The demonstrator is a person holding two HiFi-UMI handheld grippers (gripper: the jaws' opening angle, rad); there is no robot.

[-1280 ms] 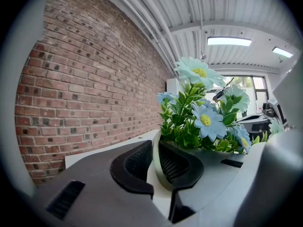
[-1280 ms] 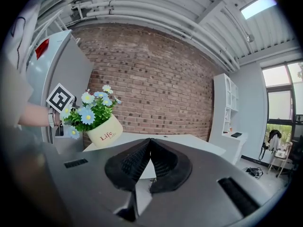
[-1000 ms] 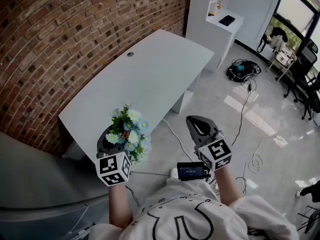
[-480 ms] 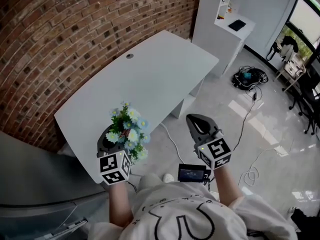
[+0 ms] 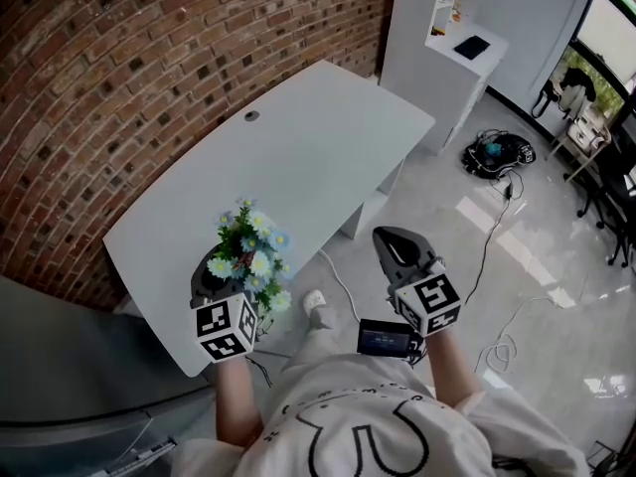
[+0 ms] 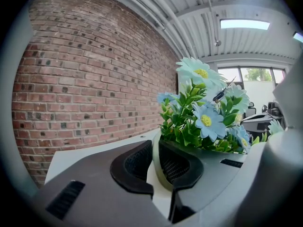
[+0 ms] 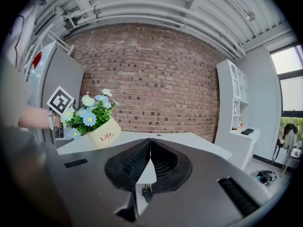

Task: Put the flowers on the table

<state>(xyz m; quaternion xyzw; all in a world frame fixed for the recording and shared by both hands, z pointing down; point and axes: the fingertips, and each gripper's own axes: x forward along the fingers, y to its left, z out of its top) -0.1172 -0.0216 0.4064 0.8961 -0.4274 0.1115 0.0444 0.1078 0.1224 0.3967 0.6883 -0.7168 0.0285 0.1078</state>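
A cream pot of blue and white flowers (image 5: 250, 257) is held in my left gripper (image 5: 211, 284), whose jaws are shut on the pot's rim (image 6: 157, 162). The flowers (image 6: 204, 112) fill the right of the left gripper view. The pot hangs over the near corner of the white table (image 5: 298, 157). In the right gripper view the flower pot (image 7: 97, 121) shows at the left, tilted, in front of the table (image 7: 189, 139). My right gripper (image 5: 396, 249) is shut and holds nothing, out over the floor to the right of the table; its jaw tips meet (image 7: 150, 143).
A brick wall (image 5: 119, 78) runs behind the table. A white shelf unit (image 5: 447, 48) stands past the table's far end. Cables (image 5: 497, 217) and a bag (image 5: 494, 151) lie on the shiny floor at the right. A grey cabinet (image 5: 70, 366) stands at the left.
The view has drawn closer to the table, and the left gripper with the flower pot has shifted slightly left over the table's near corner. The right gripper has kept its place.
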